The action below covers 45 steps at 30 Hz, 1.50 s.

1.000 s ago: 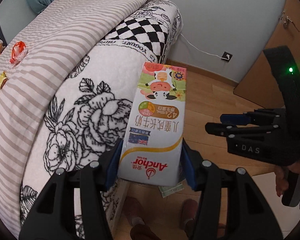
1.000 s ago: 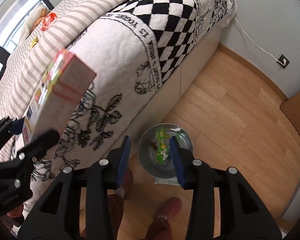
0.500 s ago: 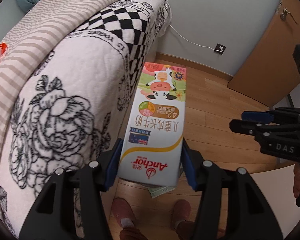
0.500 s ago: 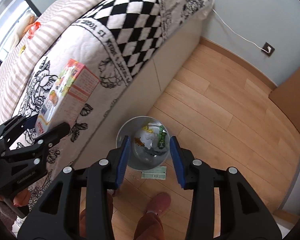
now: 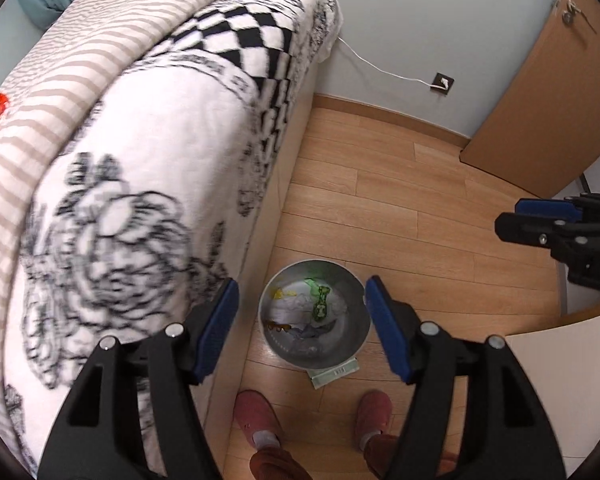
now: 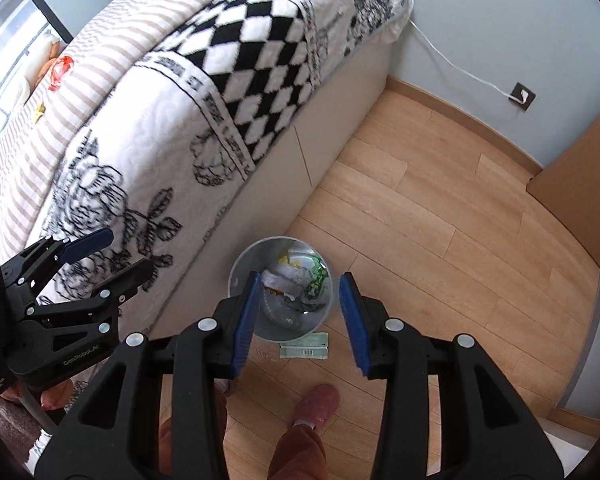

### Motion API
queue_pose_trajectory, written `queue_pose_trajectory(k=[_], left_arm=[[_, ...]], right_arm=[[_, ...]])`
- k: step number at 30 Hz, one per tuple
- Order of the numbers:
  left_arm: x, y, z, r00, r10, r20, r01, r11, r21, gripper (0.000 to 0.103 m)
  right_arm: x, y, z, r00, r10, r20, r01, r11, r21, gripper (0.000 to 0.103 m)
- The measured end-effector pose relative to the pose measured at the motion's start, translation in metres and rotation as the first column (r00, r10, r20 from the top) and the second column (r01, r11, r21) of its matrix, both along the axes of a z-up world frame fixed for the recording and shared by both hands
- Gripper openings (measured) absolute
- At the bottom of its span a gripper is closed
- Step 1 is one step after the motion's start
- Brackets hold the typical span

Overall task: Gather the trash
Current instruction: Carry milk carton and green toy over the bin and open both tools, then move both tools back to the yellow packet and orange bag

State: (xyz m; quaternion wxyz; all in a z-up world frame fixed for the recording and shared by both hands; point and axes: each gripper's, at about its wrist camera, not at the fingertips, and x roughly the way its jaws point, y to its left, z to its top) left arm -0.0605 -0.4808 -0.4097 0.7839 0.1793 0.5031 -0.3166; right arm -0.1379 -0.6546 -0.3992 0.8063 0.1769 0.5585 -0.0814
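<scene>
Since half a second ago the milk carton has left the left tongs (image 5: 302,328), which were clamped on it and now stand spread wide with nothing between the blue pads (image 5: 216,330). That carton cannot be made out in either current view; whether it lies in the bin is not clear. Directly below the left tongs sits a round metal trash bin (image 5: 354,344) on the wooden floor (image 5: 400,208), just beside the bed (image 5: 120,160); it holds crumpled white paper (image 6: 284,280) and a green wrapper (image 5: 320,306). A flat green-and-white packet (image 6: 305,351) lies on the floor, touching the near side of the bin's base. The right tongs (image 6: 303,318) also hang above the bin, spread apart and empty. From the right wrist view the left tongs (image 6: 116,254) appear at the left against the quilt, again parted. Two pieces of trash are on the striped bedcover, well apart from the bin: a red wrapper (image 6: 60,68) and a small yellow wrapper (image 6: 40,110). The person's pink slippers (image 5: 256,416) stand on the floor near the bin. A white cable (image 6: 460,68) runs along the wall to a socket (image 6: 522,96).
</scene>
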Motion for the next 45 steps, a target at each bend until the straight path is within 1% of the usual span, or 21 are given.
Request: queue_pose_trajectory(k=[4, 5, 7, 11, 14, 15, 18, 21, 24, 29, 34, 40, 45], left_arm=[[0.019, 0.032, 0.029, 0.999, 0.044, 0.017, -0.044, 0.999, -0.007, 0.067], [0.025, 0.041, 0.038, 0.998, 0.059, 0.026, -0.059, 0.998, -0.007, 0.067], [0.04, 0.061, 0.053, 0.995, 0.085, 0.047, -0.084, 0.996, -0.009, 0.067], [0.076, 0.11, 0.09, 0.983, 0.148, 0.106, -0.148, 0.989, -0.011, 0.067], [0.107, 0.155, 0.119, 0.966, 0.205, 0.155, -0.205, 0.979, -0.016, 0.069], [0.119, 0.166, 0.127, 0.961, 0.221, 0.169, -0.221, 0.975, -0.018, 0.071], [0.155, 0.21, 0.149, 0.939, 0.278, 0.205, -0.278, 0.96, -0.029, 0.071], [0.185, 0.253, 0.162, 0.916, 0.33, 0.228, -0.33, 0.943, -0.038, 0.071], [0.219, 0.291, 0.171, 0.894, 0.384, 0.232, -0.382, 0.922, -0.054, 0.071], [0.264, 0.334, 0.174, 0.864, 0.45, 0.227, -0.445, 0.892, -0.075, 0.071], [0.308, 0.359, 0.164, 0.844, 0.488, 0.222, -0.482, 0.872, -0.085, 0.071], [0.357, 0.371, 0.138, 0.835, 0.515, 0.193, -0.509, 0.857, -0.084, 0.071], [0.391, 0.371, 0.109, 0.831, 0.533, 0.161, -0.528, 0.846, -0.074, 0.071]], right_arm=[[0.02, 0.022, 0.027, 0.999, 0.026, 0.029, -0.026, 1.0, -0.008, 0.04], [0.025, 0.028, 0.033, 0.999, 0.034, 0.036, -0.033, 0.999, -0.01, 0.041], [0.041, 0.046, 0.048, 0.997, 0.058, 0.059, -0.057, 0.998, -0.015, 0.043], [0.083, 0.089, 0.075, 0.988, 0.117, 0.102, -0.116, 0.993, -0.016, 0.043], [0.122, 0.129, 0.097, 0.975, 0.171, 0.139, -0.17, 0.985, -0.017, 0.044], [0.137, 0.144, 0.104, 0.969, 0.192, 0.154, -0.191, 0.981, -0.02, 0.046], [0.18, 0.186, 0.126, 0.949, 0.247, 0.198, -0.246, 0.969, -0.03, 0.048], [0.225, 0.229, 0.145, 0.926, 0.293, 0.24, -0.292, 0.956, -0.039, 0.049], [0.267, 0.266, 0.163, 0.9, 0.335, 0.279, -0.334, 0.941, -0.051, 0.049], [0.329, 0.316, 0.179, 0.858, 0.4, 0.323, -0.398, 0.914, -0.076, 0.049], [0.392, 0.347, 0.175, 0.831, 0.444, 0.334, -0.442, 0.893, -0.088, 0.049], [0.461, 0.375, 0.151, 0.811, 0.491, 0.318, -0.485, 0.868, -0.105, 0.049], [0.503, 0.39, 0.118, 0.802, 0.525, 0.284, -0.519, 0.849, -0.1, 0.048]])
